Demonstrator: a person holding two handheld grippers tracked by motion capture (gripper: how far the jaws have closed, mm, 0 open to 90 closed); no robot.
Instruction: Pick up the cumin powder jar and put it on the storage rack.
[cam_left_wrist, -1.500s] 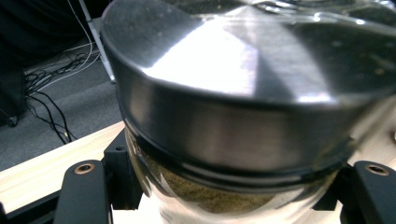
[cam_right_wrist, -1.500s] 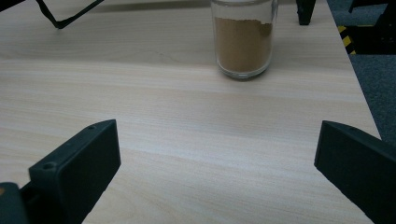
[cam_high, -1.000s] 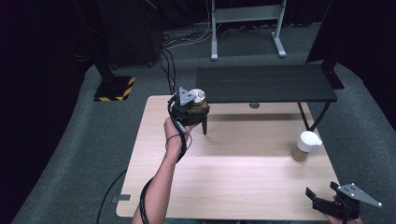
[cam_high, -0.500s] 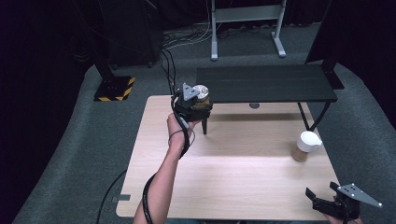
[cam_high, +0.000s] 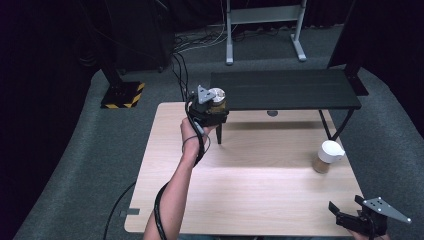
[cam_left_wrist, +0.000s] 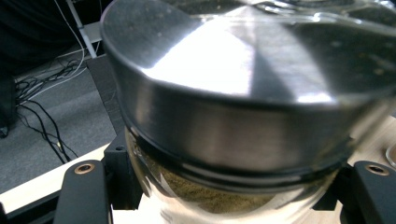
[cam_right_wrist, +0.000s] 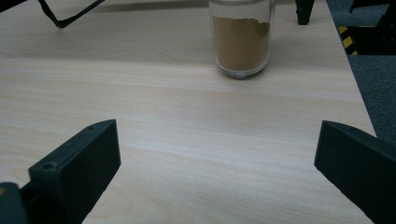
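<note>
In the high view, a glass jar with a silver metal lid and brown powder (cam_high: 216, 97) is held clamped in the left gripper (cam_high: 209, 106) at the black shelf's (cam_high: 290, 90) near left corner, above the light wooden bench (cam_high: 250, 190). A second white-lidded jar of brown powder (cam_high: 328, 156) stands at the bench's right side. The right gripper (cam_high: 362, 218) is seen at the bench's near right corner.

In the left gripper view, the jaws are closed on the glass just under the lid.

In the right gripper view, the jaws are spread wide, nothing between them.

A pale wooden table (cam_high: 260, 185) carries a white-lidded jar (cam_high: 328, 156) and a black shelf (cam_high: 285, 89).
</note>
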